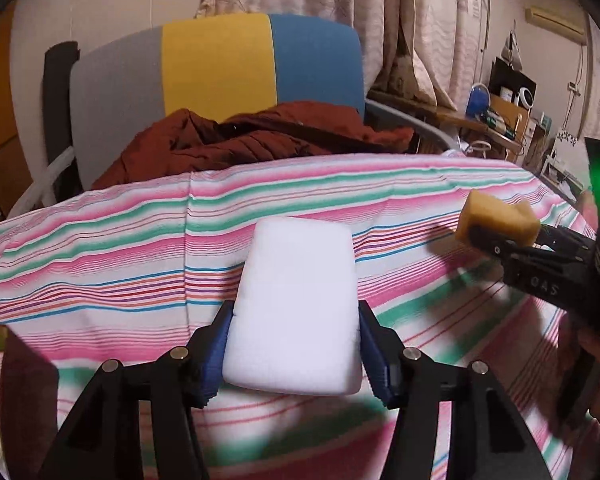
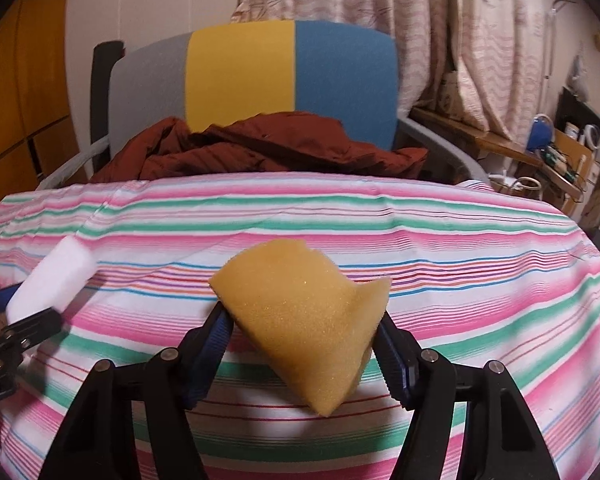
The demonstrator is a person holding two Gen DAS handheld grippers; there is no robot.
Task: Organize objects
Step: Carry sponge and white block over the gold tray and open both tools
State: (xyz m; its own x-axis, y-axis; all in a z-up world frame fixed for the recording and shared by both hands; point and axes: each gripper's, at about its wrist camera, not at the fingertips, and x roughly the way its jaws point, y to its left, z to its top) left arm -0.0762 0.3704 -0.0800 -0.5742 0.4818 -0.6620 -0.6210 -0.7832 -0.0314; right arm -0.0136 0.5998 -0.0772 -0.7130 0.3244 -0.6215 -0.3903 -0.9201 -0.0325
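Foam both sides: white sponge block [image 1: 296,312] clamped flat btwn left gripper [image 1: 296,354] jaws, yellow sponge [image 2: 300,320] buckled btwn right gripper [image 2: 304,350] jaws, both above striped cloth [image 2: 460,248]; looks light, squashy, so grip mid-body, gently.

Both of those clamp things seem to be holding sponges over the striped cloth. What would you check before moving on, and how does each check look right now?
1. Left hand-held gripper pinches the white sponge on both sides: ok.
2. Right hand-held gripper clamps the yellow sponge: ok, though the sponge is squeezed out of shape.
3. The two sponges are apart from each other: ok.
4. Striped cloth below is bare where a sponge could be set down: ok.
5. A bin or tray to sort the sponges into: cannot tell, none is in view.
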